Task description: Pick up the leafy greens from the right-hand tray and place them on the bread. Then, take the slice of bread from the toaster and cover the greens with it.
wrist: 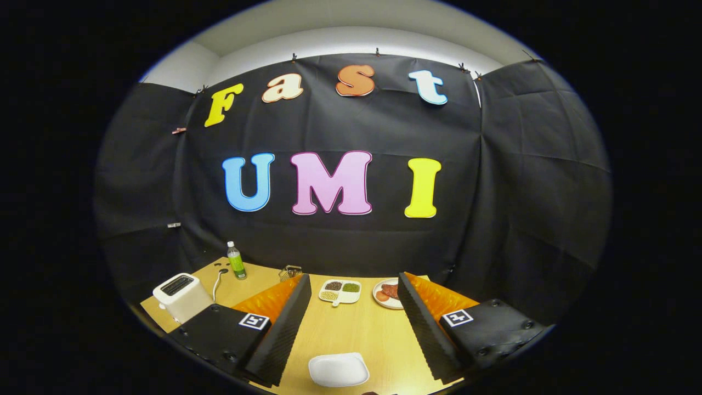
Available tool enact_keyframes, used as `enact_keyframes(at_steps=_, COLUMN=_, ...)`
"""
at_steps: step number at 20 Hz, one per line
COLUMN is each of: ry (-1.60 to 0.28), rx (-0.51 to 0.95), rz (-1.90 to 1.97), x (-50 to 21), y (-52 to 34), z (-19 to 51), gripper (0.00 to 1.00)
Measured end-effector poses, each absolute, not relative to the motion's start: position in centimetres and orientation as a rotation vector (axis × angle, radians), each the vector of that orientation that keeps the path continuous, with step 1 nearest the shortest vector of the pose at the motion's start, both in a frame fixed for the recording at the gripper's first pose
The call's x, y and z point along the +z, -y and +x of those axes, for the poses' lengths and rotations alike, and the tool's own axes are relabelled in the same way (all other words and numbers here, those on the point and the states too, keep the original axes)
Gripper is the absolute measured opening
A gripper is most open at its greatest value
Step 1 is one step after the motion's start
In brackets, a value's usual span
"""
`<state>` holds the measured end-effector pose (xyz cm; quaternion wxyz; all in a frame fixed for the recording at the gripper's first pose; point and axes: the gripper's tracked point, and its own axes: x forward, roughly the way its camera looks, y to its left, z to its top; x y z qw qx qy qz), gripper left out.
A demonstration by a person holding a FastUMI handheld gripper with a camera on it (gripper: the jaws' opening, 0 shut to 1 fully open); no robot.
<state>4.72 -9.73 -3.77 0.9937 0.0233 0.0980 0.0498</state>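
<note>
My gripper (354, 278) is open wide and held above a wooden table (351, 329), with nothing between its fingers. Low between the fingers lies a white rounded plate (338, 369); its top looks plain white. A white toaster (181, 296) stands to the left of the left finger, and its slots are too dark to see into. Just inside the right fingertip, a round plate (379, 289) holds red slices, and the finger hides part of it. I cannot make out any leafy greens from here.
Beyond the fingers at the table's far side sits a white divided dish (340, 291) of beans and grains. A green bottle (237, 260) stands at the back left beside a small metal object (289, 271). The toaster's cord (218, 282) trails toward the bottle.
</note>
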Motion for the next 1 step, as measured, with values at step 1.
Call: enact_keyframes(at_steps=1, ry=-0.199, rx=0.111, rz=0.044, x=-4.13, y=10.05, z=4.70, gripper=0.98)
